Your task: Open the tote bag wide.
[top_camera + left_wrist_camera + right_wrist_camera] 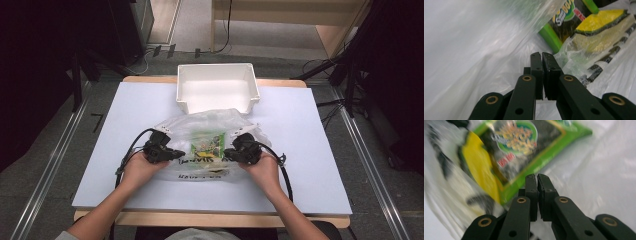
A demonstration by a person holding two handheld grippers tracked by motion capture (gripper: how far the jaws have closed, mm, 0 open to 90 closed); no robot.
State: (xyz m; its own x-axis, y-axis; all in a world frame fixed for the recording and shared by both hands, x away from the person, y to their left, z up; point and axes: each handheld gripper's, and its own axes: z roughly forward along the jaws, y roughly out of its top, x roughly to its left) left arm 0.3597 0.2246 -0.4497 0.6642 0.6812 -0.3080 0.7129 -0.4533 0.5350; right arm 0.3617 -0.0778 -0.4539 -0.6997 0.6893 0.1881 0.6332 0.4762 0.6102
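High view: pale table [310,150], grey floor [45,150]; both tools [176,153] [228,153] clamp the plastic bag [210,122].

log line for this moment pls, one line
left claw: shut at bag's left side | right claw: shut at right side | bag: clear plastic, on table, green pack inside | bin: behind bag

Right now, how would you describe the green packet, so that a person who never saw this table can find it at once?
Start at the white bin at the far edge of the table. Just in front of it lies a crumpled clear plastic bag with black lettering. The green packet shows through the bag's middle, between the left gripper and the right gripper; a bright green border around a dark printed panel sets it apart from the yellow sponge beside it.
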